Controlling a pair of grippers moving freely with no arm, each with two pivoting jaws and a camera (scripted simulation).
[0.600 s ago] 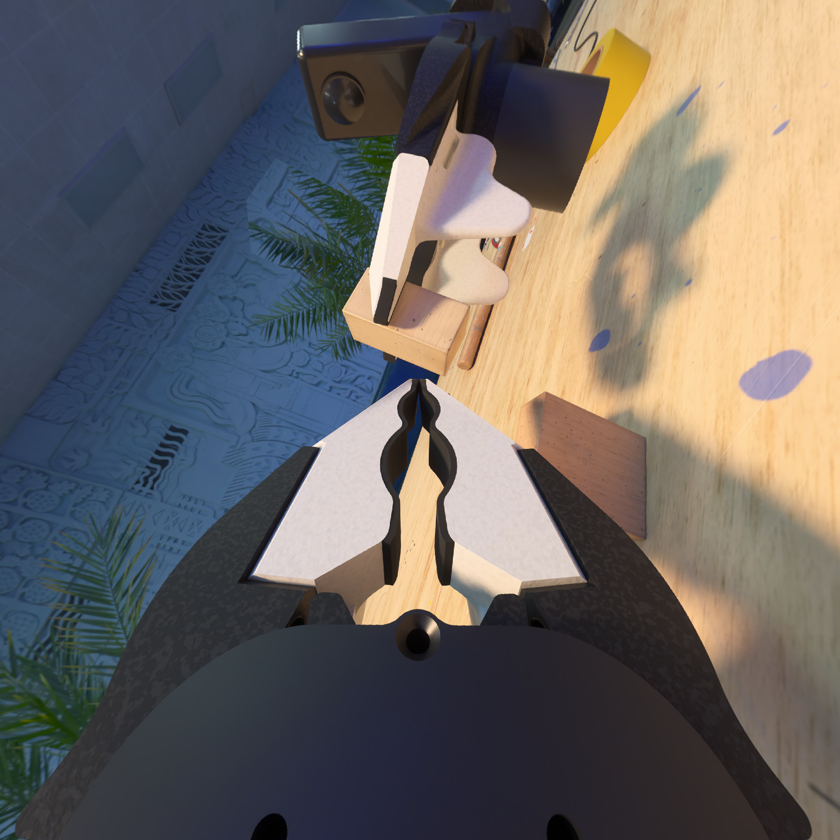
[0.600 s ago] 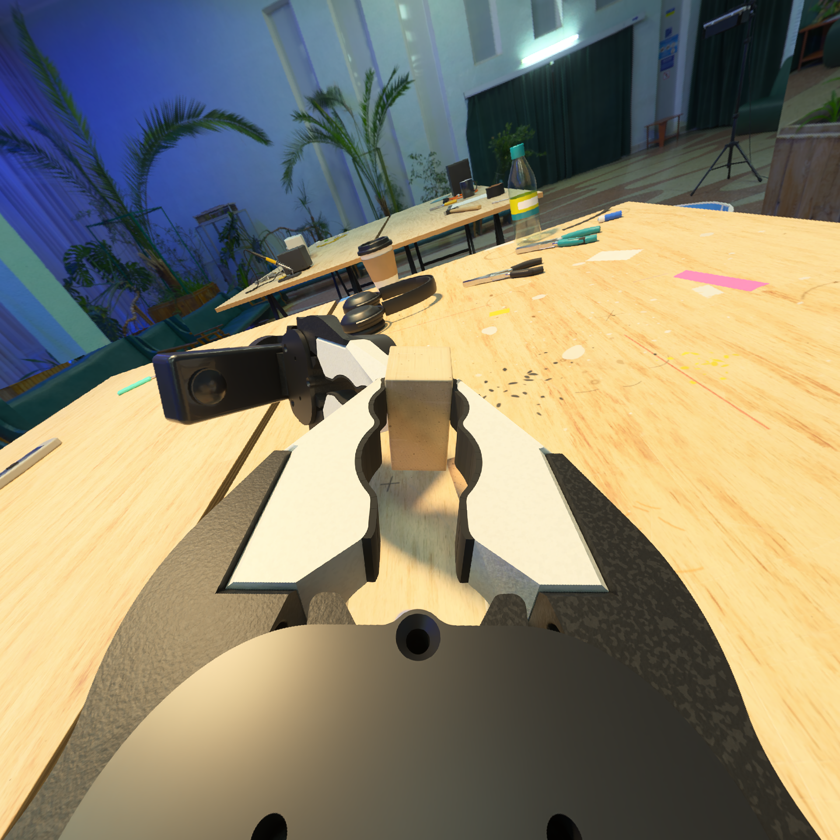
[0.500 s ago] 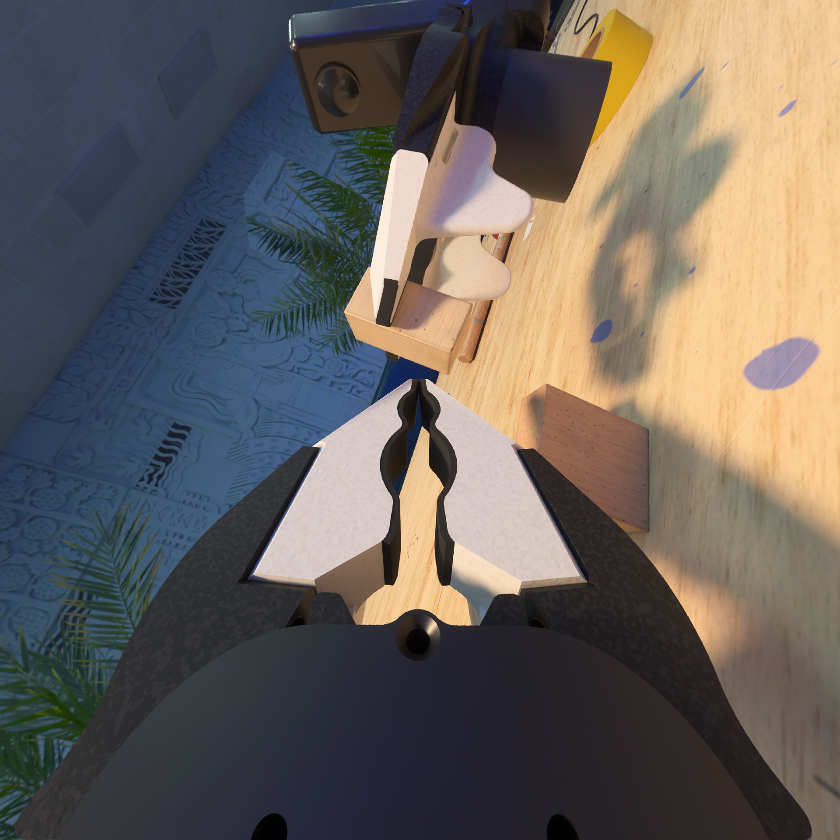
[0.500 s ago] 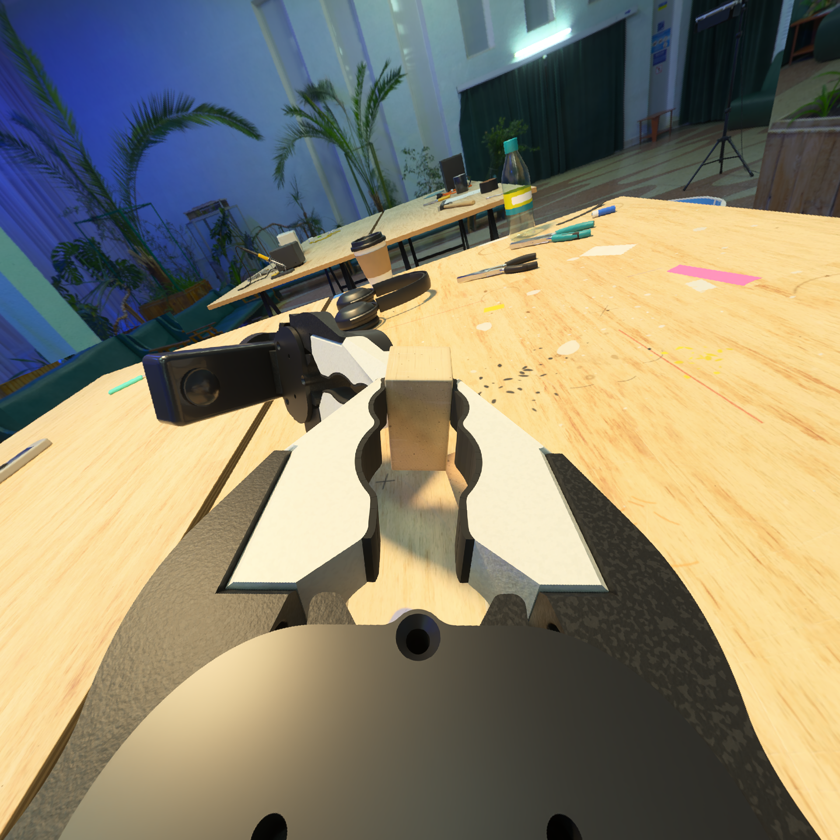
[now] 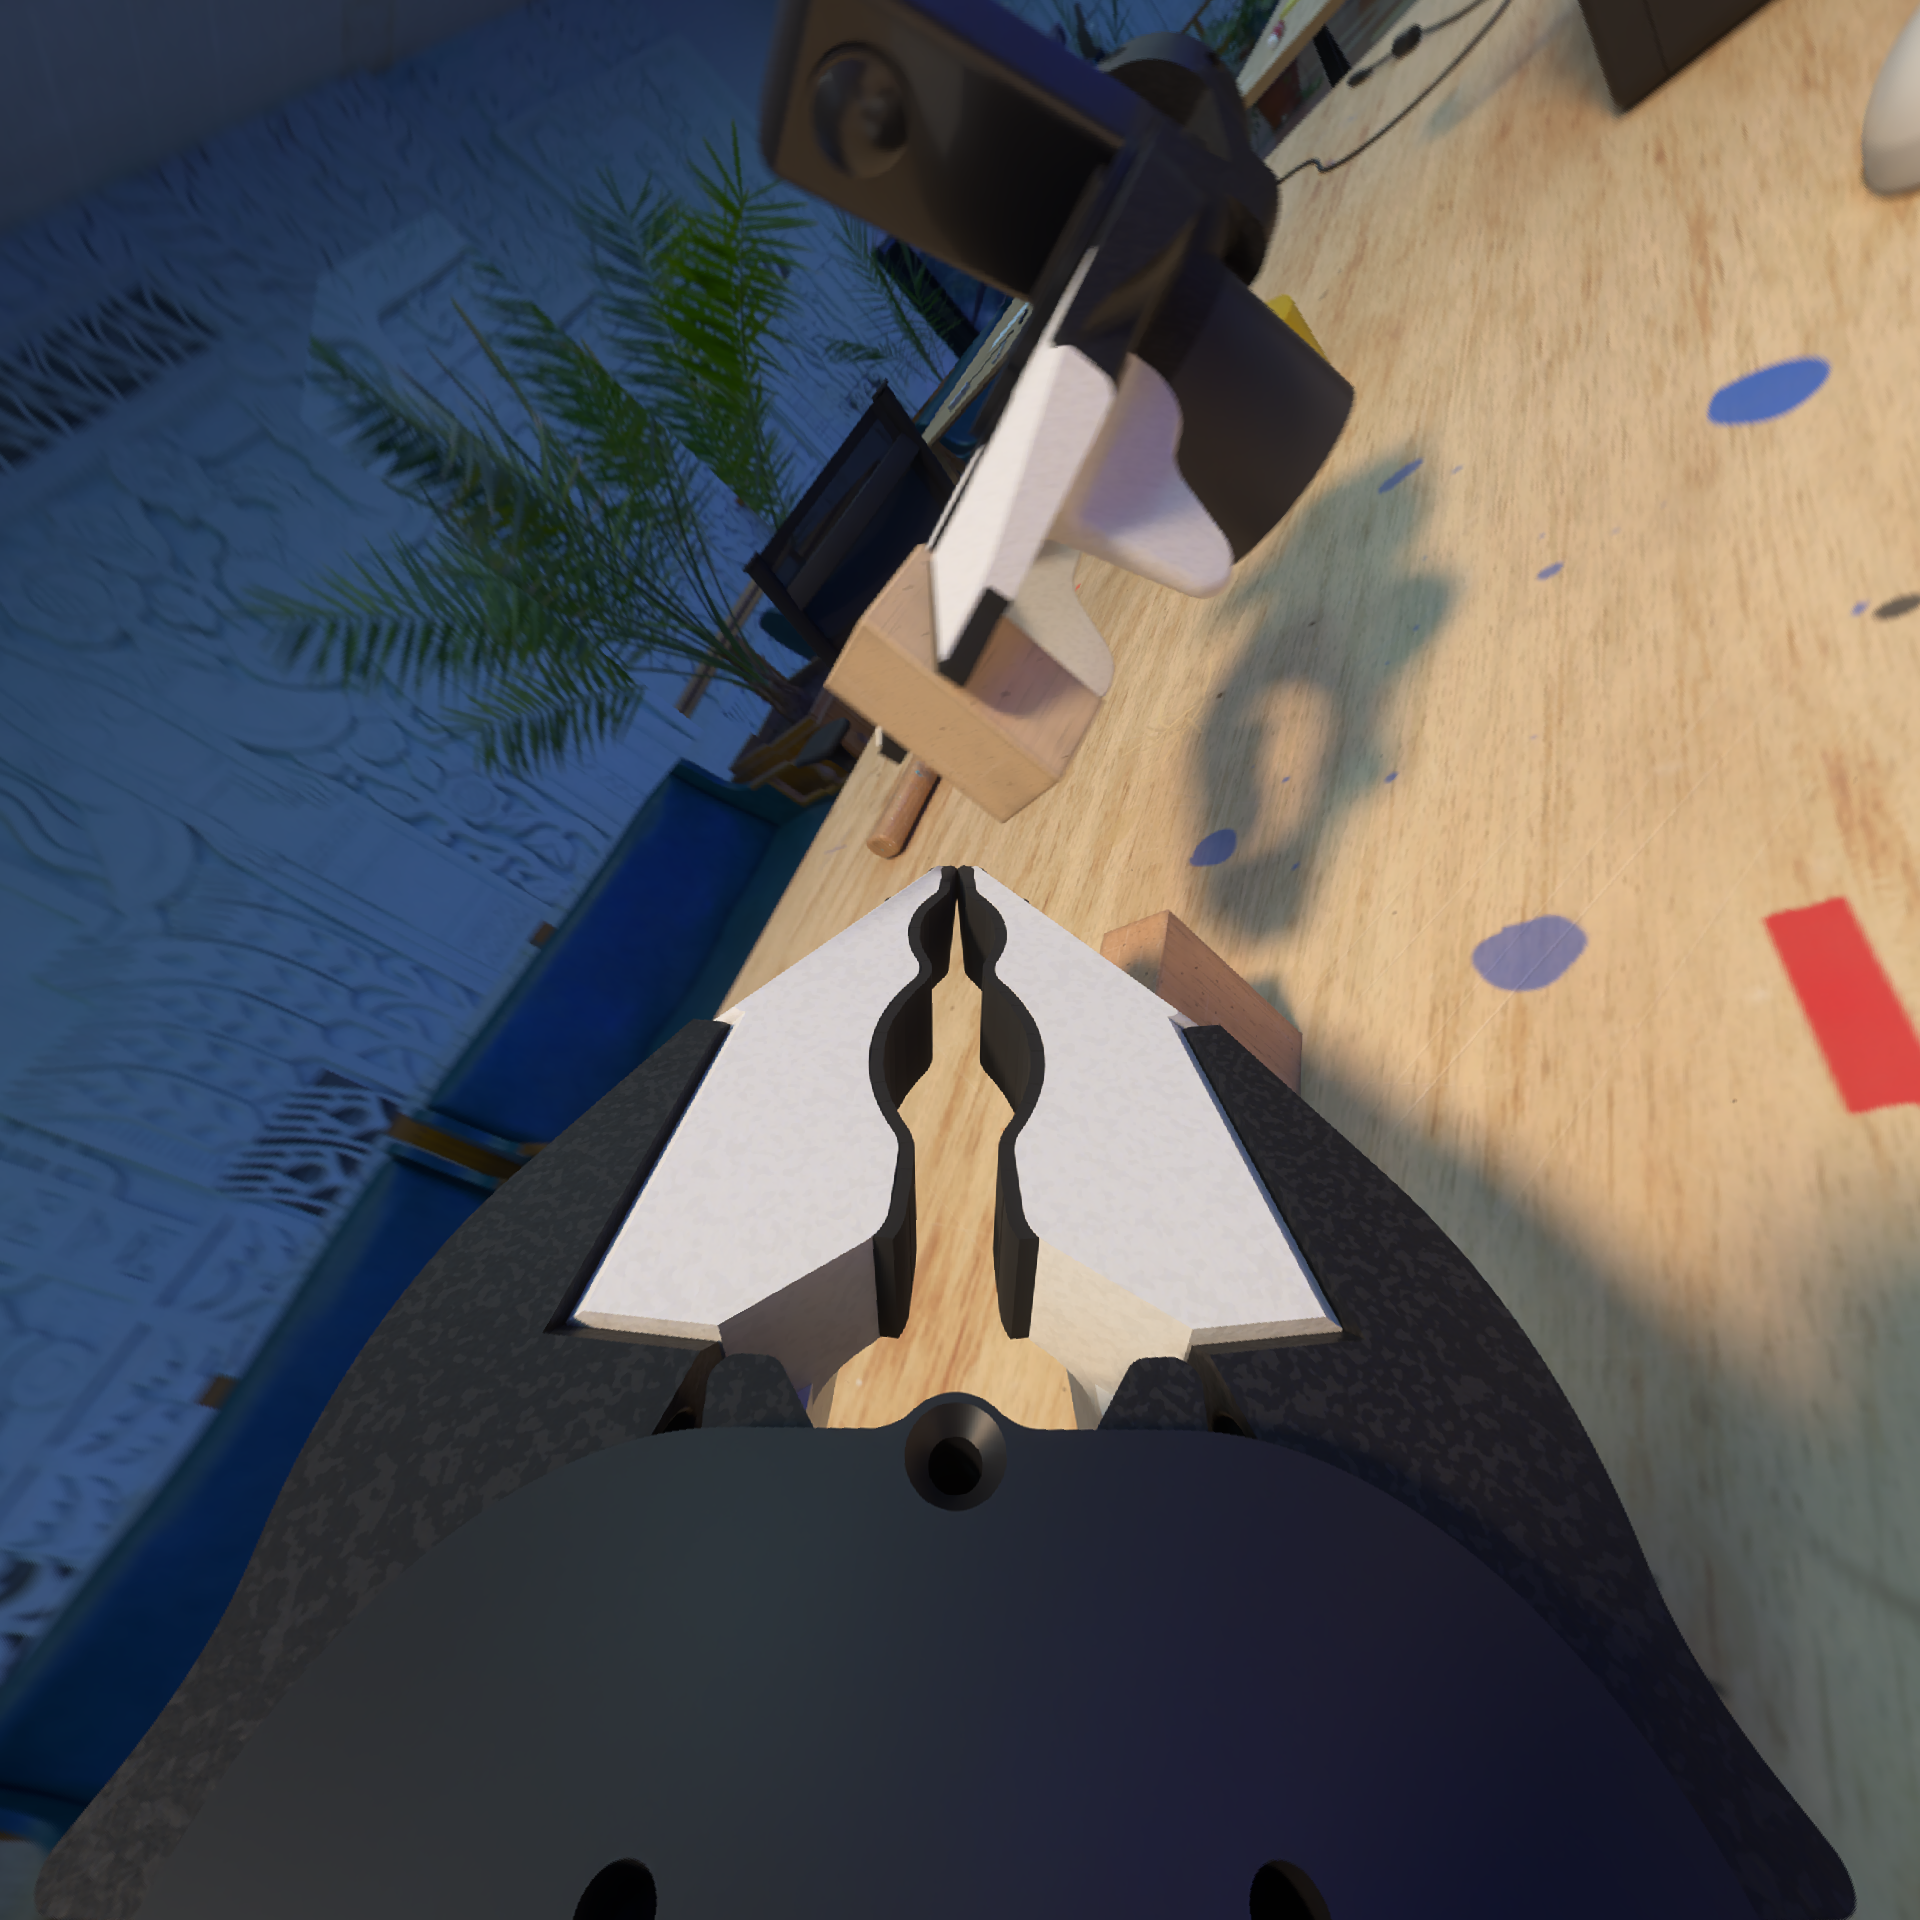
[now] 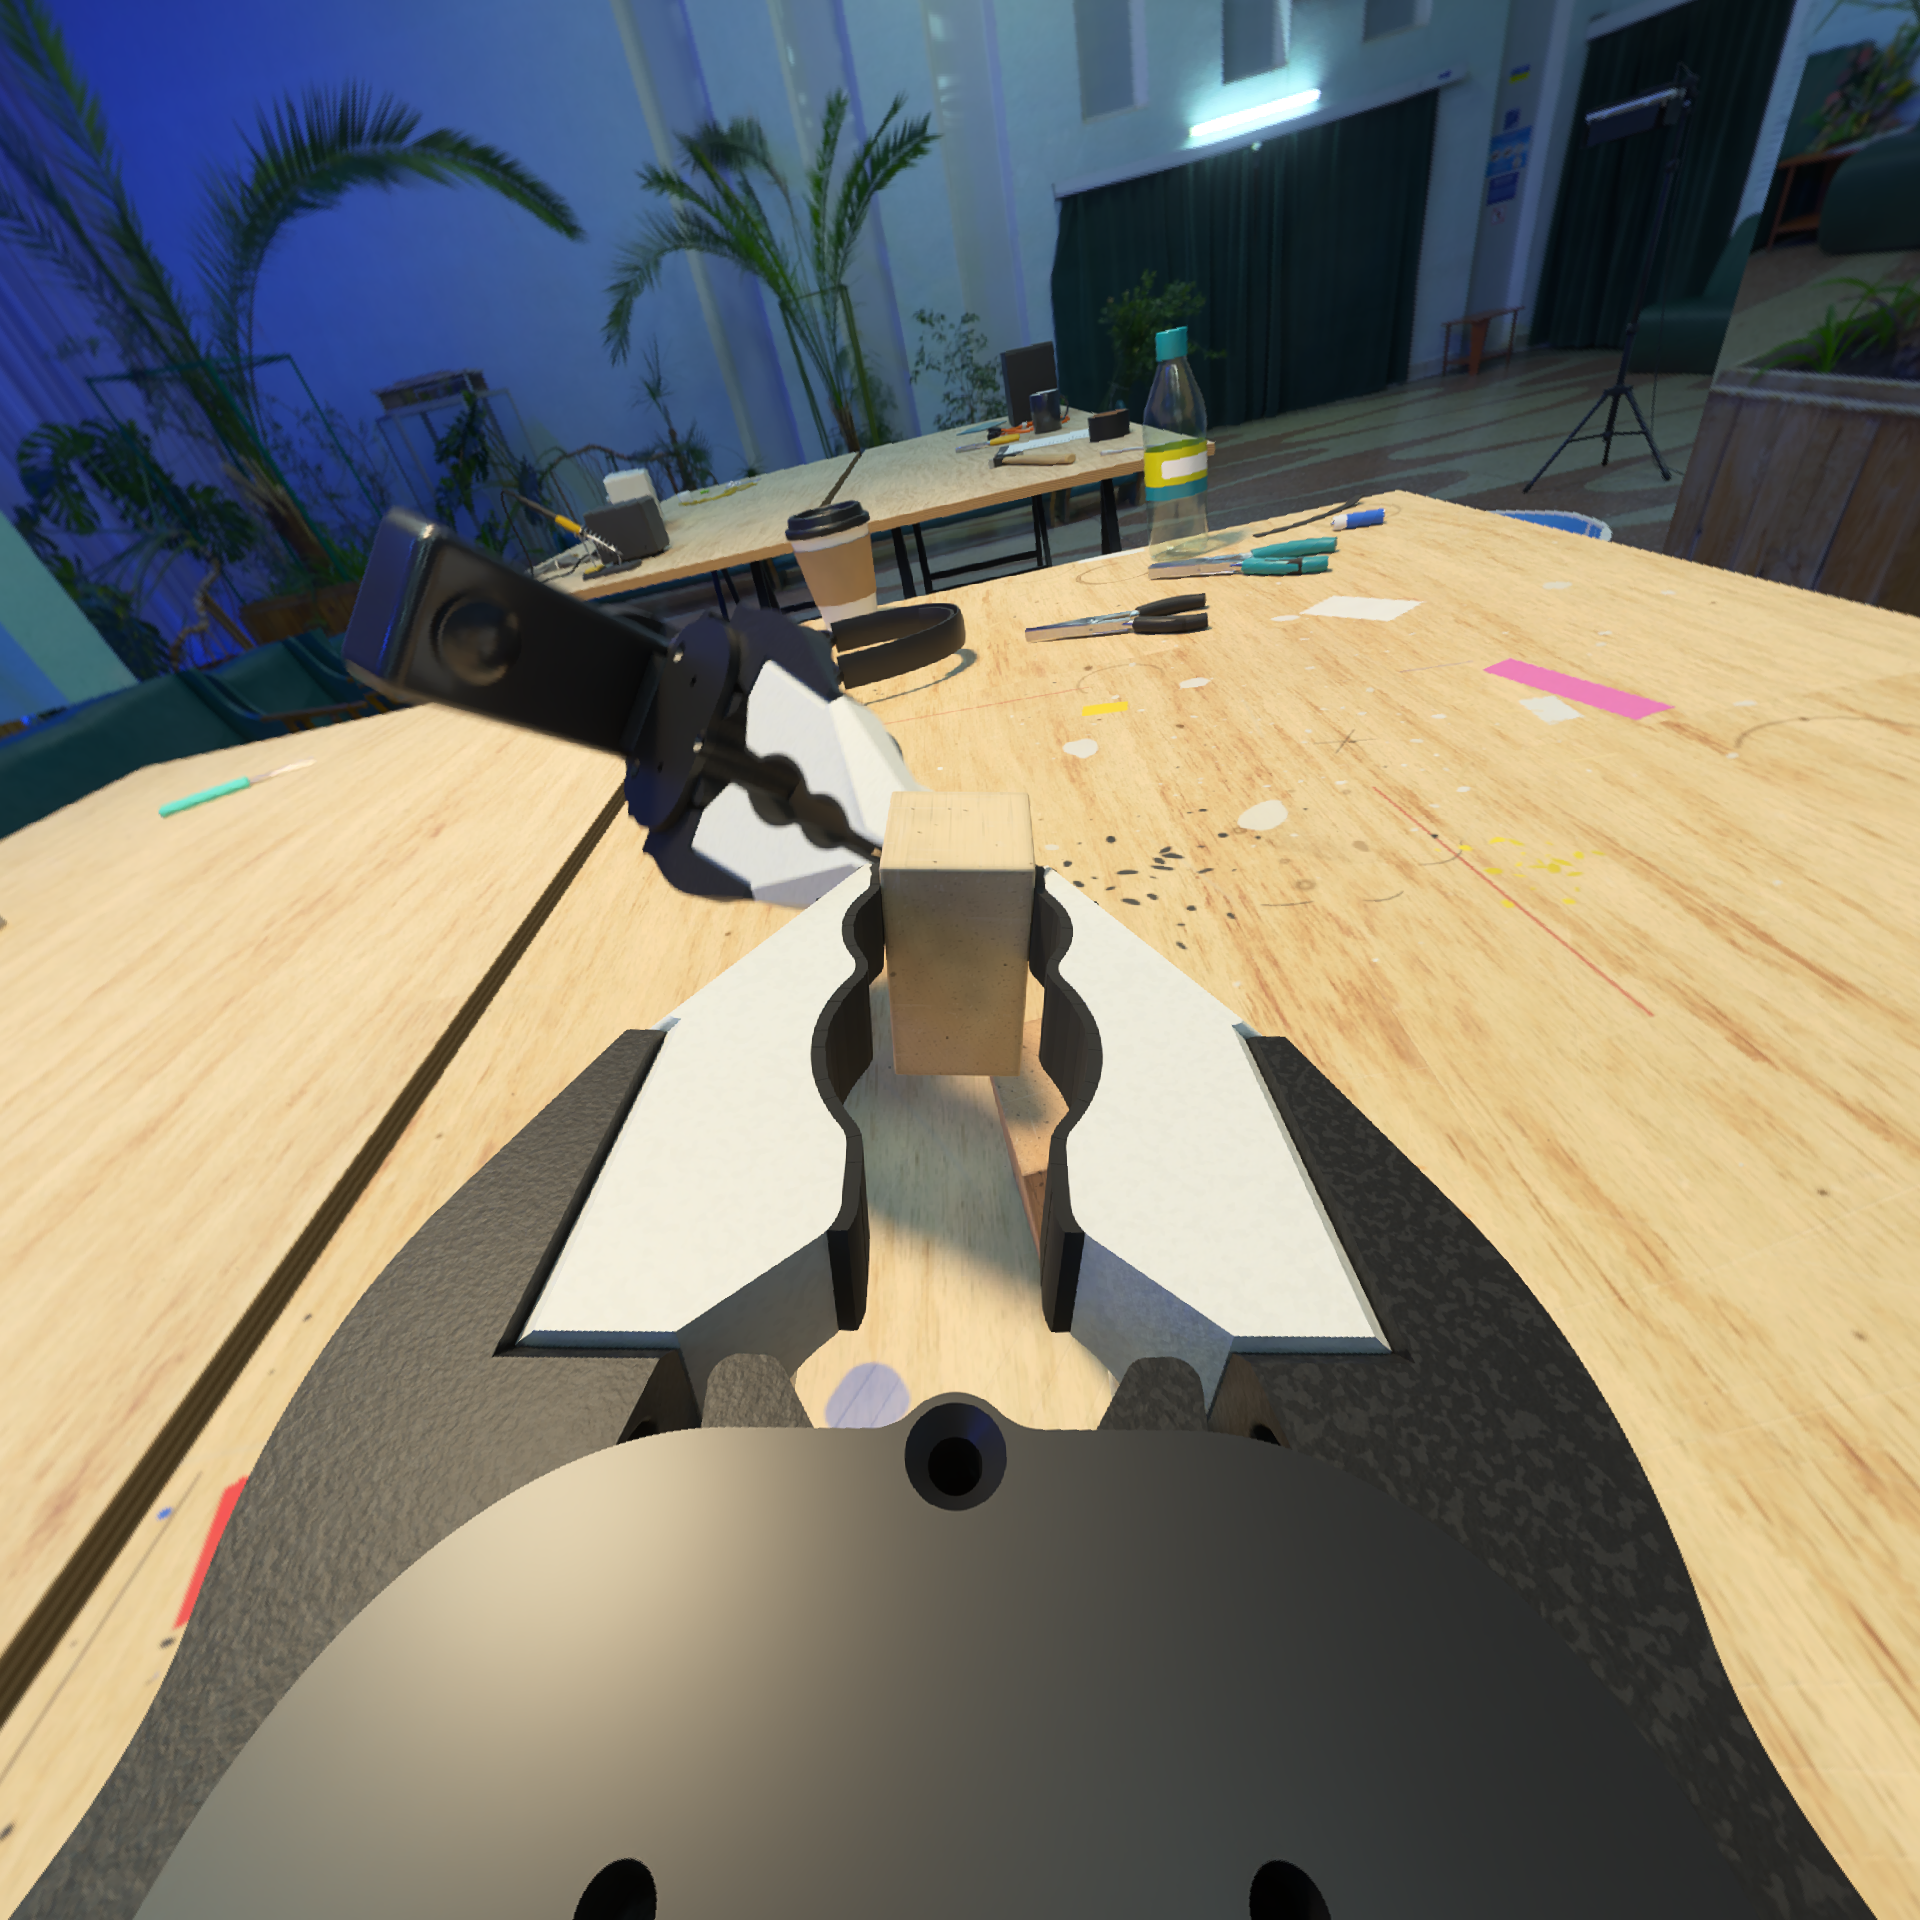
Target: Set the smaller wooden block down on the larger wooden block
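Smaller wooden block point(image 6: 957, 935), pale, sits clamped between my right hand-held gripper point(image 6: 957, 914) fingers, held up off the desk point(image 6: 1455, 987). Larger wooden block point(image 5: 1210, 987), reddish-brown, lies flat on the desk just beside my left hand-held gripper point(image 5: 954, 883), partly hidden by it; in the right wrist view only a sliver shows below the held block. Left fingers are pressed together, tips touching, nothing between them. Black pliers point(image 6: 1122, 621) and a paper cup point(image 6: 834, 561) sit farther back.

Each wrist camera looks forward along its own fingers, close above the pale plywood table point(image 6: 1455, 1039); the left view is rolled sideways. Each shows the other gripper.
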